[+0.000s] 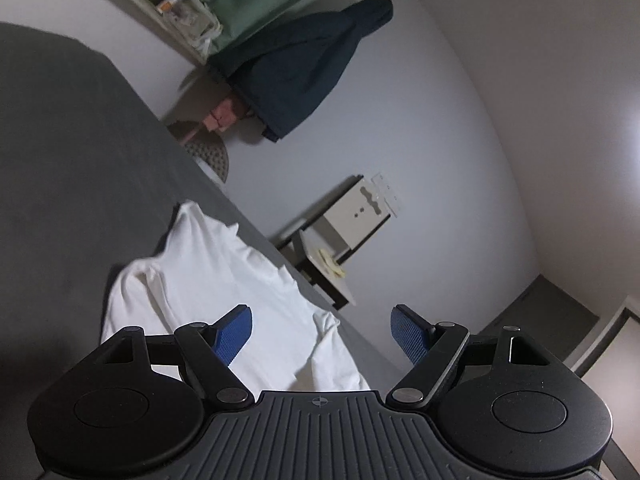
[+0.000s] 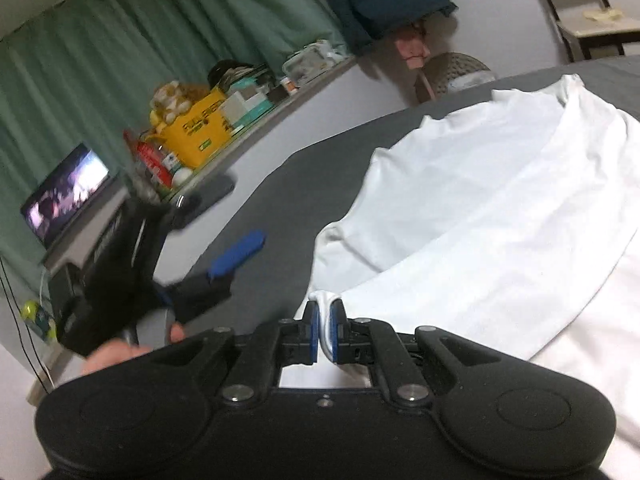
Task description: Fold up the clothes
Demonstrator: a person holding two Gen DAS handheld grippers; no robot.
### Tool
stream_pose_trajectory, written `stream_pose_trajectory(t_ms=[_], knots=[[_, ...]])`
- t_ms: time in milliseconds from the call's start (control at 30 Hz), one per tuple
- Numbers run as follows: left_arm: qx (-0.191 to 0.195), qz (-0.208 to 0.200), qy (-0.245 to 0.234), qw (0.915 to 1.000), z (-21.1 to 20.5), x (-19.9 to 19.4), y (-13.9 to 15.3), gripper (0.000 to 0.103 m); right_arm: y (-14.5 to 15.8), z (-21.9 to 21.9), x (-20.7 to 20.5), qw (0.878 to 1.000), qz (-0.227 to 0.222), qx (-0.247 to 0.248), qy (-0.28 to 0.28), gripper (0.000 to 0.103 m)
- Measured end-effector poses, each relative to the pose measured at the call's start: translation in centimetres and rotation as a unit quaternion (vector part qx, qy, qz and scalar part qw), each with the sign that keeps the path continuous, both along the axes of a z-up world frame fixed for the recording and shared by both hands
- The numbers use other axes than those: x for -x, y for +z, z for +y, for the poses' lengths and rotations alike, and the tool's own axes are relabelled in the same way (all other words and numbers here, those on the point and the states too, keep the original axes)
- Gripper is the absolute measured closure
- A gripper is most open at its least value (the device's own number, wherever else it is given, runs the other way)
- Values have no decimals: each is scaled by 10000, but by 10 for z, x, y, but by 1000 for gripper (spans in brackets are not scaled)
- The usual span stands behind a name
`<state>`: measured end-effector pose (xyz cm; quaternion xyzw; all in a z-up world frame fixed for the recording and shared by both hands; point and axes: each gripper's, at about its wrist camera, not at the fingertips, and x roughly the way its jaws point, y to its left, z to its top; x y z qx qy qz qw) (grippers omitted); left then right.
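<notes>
— Pinching anything, that right gripper (image 2: 324,330)?

— Yes. Its blue pads (image 2: 311,330) are pressed together on a fold of the white shirt (image 2: 480,208), right at the hem edge nearest the camera. A small ridge of white cloth sticks up between them.

— And the left gripper (image 1: 321,330)?

— Spread wide, nothing between the blue pads (image 1: 236,334). In its own view it hangs above the shirt (image 1: 224,280), with one pad over the cloth and the other out past the edge of the bed (image 1: 72,152). From the right wrist it shows up blurred on the left side (image 2: 236,256), off the shirt and over the bare grey cover, with a hand (image 2: 120,354) gripping its handle.

— Where does the shirt lie?

— Spread on the grey bed (image 2: 280,200), along the edge that faces the white wall (image 1: 420,100). It is rumpled, with soft folds running its length, and the far end reaches toward the far corner of the bed.

— What sits around it?

— A green curtain (image 2: 120,60) behind a shelf (image 2: 256,124) crowded with things, among them a yellow bag (image 2: 196,128). A lit screen (image 2: 66,196) stands below the curtain. A dark blue jacket (image 1: 304,68) hangs on the wall, and a small pale side table (image 1: 324,256) stands just beyond the bed's edge.
</notes>
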<state>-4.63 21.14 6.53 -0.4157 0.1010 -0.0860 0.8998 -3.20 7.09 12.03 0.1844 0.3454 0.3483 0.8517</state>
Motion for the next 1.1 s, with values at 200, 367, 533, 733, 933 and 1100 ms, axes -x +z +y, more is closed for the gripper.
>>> stream_pose_trajectory(t_ms=[200,367,533,733,933,1100], knots=[[75,-116,179,9997,9,-2,0,24,12,24,27,9957,-755,371,384,96],[106,-14,228,9997,14,-8,-4,24,-17,35,25,9985,-118,354,395,96],[32,-11,163,9999,12,-11,-4,24,-22,48,22,9976,-143,347,573,96],[-38,73,-34,10000,5,-14,-8,24,-55,67,11,9931,503,668,824,81],[-160,143,-362,9991,-6,-19,-10,24,-30,-24,-16,9987,415,12,-308,49],[-230,349,-1211,9918,-41,-43,-20,24,-35,-127,-96,9746,597,-189,-2152,48]])
